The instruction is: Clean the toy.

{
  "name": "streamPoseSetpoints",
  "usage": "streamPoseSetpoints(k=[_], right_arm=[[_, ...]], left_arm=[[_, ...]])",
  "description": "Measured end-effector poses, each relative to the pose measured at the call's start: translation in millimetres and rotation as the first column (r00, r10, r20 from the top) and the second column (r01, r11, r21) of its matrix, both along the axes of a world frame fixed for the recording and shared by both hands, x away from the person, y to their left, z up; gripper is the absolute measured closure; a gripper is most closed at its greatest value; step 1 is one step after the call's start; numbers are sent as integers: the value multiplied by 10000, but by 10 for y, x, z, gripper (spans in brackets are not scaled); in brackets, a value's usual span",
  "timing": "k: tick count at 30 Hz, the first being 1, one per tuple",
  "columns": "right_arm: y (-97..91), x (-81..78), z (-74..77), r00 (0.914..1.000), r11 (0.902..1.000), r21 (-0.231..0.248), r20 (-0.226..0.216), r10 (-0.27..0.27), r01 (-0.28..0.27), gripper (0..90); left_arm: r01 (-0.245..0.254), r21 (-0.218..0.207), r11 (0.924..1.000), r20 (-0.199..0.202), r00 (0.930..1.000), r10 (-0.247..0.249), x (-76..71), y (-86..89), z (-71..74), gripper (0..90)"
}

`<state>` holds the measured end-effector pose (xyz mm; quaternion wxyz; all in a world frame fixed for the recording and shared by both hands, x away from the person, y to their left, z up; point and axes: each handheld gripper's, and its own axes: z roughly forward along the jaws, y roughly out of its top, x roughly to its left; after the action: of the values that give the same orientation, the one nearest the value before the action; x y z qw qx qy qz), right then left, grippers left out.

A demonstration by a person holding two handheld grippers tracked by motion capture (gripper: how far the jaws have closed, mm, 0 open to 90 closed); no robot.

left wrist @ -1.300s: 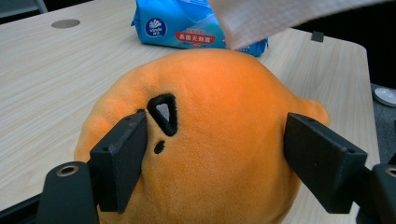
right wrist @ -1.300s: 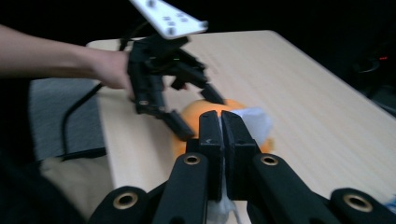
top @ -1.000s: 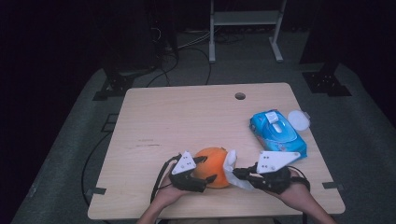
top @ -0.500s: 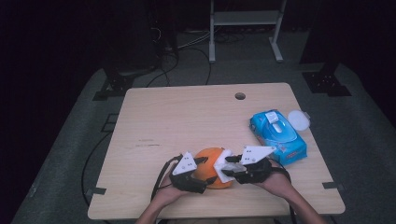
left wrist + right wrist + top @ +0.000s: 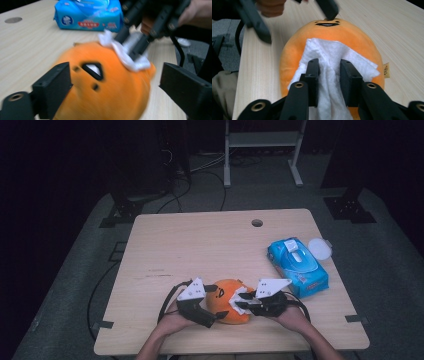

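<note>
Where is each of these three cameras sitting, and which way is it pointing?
High view: above the person's side, looking forward and down on the table; forearms, left gripper and right gripper show.
Left gripper view: rides the left gripper, facing the orange plush toy between its black jaws.
Right gripper view: rides the right gripper, whose jaws pinch a white wipe on the toy.
Shared: the high and left gripper views both show the blue wipes pack.
</note>
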<state>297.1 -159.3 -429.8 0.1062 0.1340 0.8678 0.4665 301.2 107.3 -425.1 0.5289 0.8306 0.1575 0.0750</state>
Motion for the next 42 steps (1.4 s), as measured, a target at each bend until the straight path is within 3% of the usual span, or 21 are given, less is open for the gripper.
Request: streamPoseSetpoints(k=[2, 5, 7, 11, 17, 21, 24, 25, 27, 29, 30, 33, 35, 36, 41, 42], right_arm=[[6, -5, 0, 10000, 10000, -26, 4, 89, -89, 711], [19, -12, 7, 9995, 9995, -142, 114, 283, -282, 722], [-19, -3, 25, 9994, 9994, -216, 215, 278, -274, 740], [-101, -12, 27, 9997, 9997, 31, -117, 225, -225, 778], [-165, -75, 67, 9998, 9999, -64, 160, 122, -121, 828], [-247, -179, 62, 10000, 10000, -48, -55, 48, -48, 840], [-205, -232, 65, 9998, 9998, -179, 181, 67, -64, 840], [-129, -236, 69, 9984, 9989, -449, 548, -121, 146, 841], [-97, -198, 45, 9974, 9973, -599, 608, -395, 432, 842], [-95, -180, 32, 9972, 9966, -634, 568, -486, 522, 842], [-106, -130, 0, 9977, 9970, -429, 233, -636, 646, 833], [-117, -116, -1, 9967, 9965, -288, 220, -778, 784, 809], [-120, -105, 9, 9968, 9970, -26, 214, -771, 771, 745], [-106, -71, 1, 9947, 9945, 218, 79, -1028, 1027, 710], [-81, 38, -57, 9925, 9917, 596, -515, -1111, 1141, 735], [-81, 67, -81, 9916, 9914, 429, -445, -1218, 1237, 811]], left_arm=[[-40, 54, 10000, -13, 10000, 40, 47, -4, -1, 76], [55, 467, 9989, -279, 9996, -42, 188, -35, -69, 86], [87, 670, 9977, -219, 9997, -73, 197, -41, -128, 219], [-181, 686, 9975, -443, 9988, 212, 155, -35, -153, 273], [-494, 524, 9974, -532, 9972, 522, 146, -45, -175, 272], [-1052, 361, 9938, -816, 9908, 1079, 174, -31, -204, 269], [-1262, 376, 9913, -772, 9887, 1288, 179, -56, -207, 268], [-1405, 382, 9893, -823, 9863, 1433, 180, -69, -204, 266], [-1367, 344, 9900, -909, 9861, 1394, 169, -67, -195, 252], [-916, 382, 9951, -1039, 9900, 951, 141, -36, -170, 242], [-745, 389, 9965, -1068, 9912, 783, 130, -20, -163, 218], [-212, 312, 9993, -1334, 9907, 252, 100, 59, -156, 213], [96, 381, 9992, -1366, 9906, -43, 88, 90, -148, 205], [159, 413, 9990, -1315, 9913, -103, 82, 97, -150, 208], [-251, 800, 9965, -838, 9960, 318, 99, 42, -202, 244], [-344, 760, 9965, -829, 9957, 407, 117, 49, -204, 270]])
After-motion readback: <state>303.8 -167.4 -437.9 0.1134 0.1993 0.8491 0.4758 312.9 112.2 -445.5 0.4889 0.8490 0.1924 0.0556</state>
